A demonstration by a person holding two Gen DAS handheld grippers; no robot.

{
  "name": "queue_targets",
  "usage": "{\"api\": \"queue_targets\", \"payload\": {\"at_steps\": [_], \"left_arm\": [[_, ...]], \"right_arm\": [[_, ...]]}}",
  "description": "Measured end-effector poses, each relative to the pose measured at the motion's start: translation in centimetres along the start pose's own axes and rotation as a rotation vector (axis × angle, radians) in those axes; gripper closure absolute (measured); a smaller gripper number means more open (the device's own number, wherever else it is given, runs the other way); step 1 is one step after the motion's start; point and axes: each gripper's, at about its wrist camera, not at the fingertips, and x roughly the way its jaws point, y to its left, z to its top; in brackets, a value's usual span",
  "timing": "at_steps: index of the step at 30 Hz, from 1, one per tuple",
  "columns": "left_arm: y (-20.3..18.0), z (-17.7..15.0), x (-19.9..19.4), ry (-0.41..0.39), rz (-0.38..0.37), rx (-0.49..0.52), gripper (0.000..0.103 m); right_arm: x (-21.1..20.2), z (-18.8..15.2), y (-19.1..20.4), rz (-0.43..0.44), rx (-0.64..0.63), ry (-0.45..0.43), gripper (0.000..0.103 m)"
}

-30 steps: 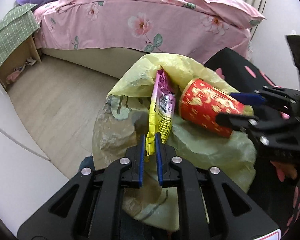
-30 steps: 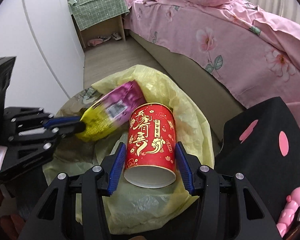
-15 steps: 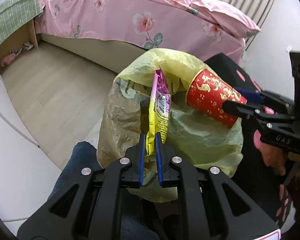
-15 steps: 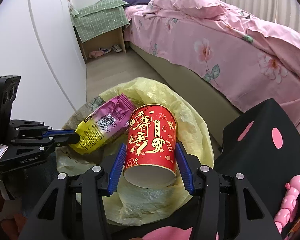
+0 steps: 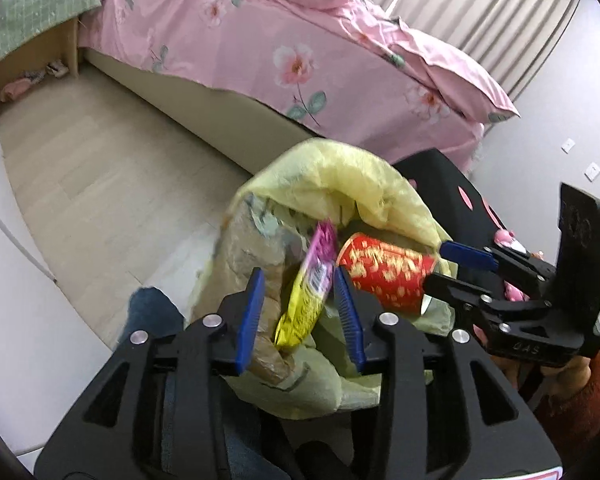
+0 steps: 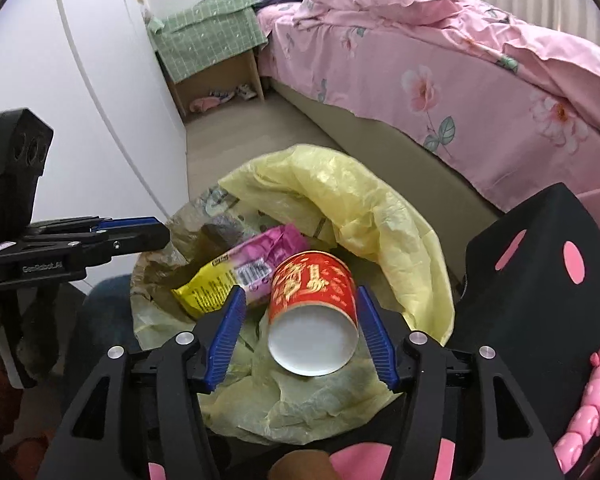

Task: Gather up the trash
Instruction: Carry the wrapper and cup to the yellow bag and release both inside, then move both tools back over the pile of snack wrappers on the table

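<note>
A yellow trash bag [image 5: 352, 184] stands open below both grippers; it also shows in the right wrist view [image 6: 340, 196]. My left gripper [image 5: 300, 316] is open, and a yellow and purple snack wrapper [image 5: 310, 288] drops between its fingers into the bag. My right gripper [image 6: 300, 332] is open around a red paper cup [image 6: 314, 292] with gold print, which falls mouth-first, blurred. The wrapper [image 6: 236, 272] lies beside the cup in the bag mouth. The cup [image 5: 384, 276] and right gripper [image 5: 460, 268] show at the right of the left wrist view.
A bed with a pink floral cover [image 6: 440, 64] stands behind the bag. A black stool with pink dots [image 6: 540, 272] is at the right. A nightstand with a green cloth [image 6: 212, 48] stands by the white wall [image 6: 60, 60]. Wooden floor [image 5: 100, 184] lies left.
Both grippers have opened. The wrapper and the red cup are released and are dropping into the yellow bag. The cup has tilted further into the bag.
</note>
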Motion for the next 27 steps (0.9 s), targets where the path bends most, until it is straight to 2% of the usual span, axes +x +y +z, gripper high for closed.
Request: {"api": "queue_targets", "payload": {"at_steps": [7, 11, 15, 19, 22, 25, 27], "left_arm": [[-2.9, 0.9, -2.9, -0.164, 0.104, 0.081, 0.059], [-6.3, 0.8, -3.7, -0.203, 0.064, 0.139, 0.058], [-10.8, 0.3, -3.6, -0.231, -0.016, 0.219, 0.058], [-15.9, -0.6, -2.2, -0.186, -0.155, 0.289, 0.052], [-20.1, -1.6, -0.1, -0.08, -0.27, 0.333, 0.05], [-24.4, -2.4, 1.9, -0.027, -0.344, 0.384, 0.05], [-28.0, -3.1, 3.6, 0.014, -0.388, 0.445, 0.046]], "right_arm": [[-6.6, -1.0, -1.8, -0.115, 0.039, -0.173, 0.047], [-11.2, -3.0, -3.7, -0.201, 0.066, -0.251, 0.047], [-15.3, -6.7, -5.6, -0.292, 0.07, -0.221, 0.047], [-19.9, -11.7, -8.1, -0.449, 0.11, -0.242, 0.047], [-22.7, -15.3, -9.8, -0.563, 0.153, -0.235, 0.047], [-24.8, -18.5, -11.3, -0.623, 0.211, -0.244, 0.047], [-26.1, -20.8, -12.5, -0.672, 0.258, -0.254, 0.047]]}}
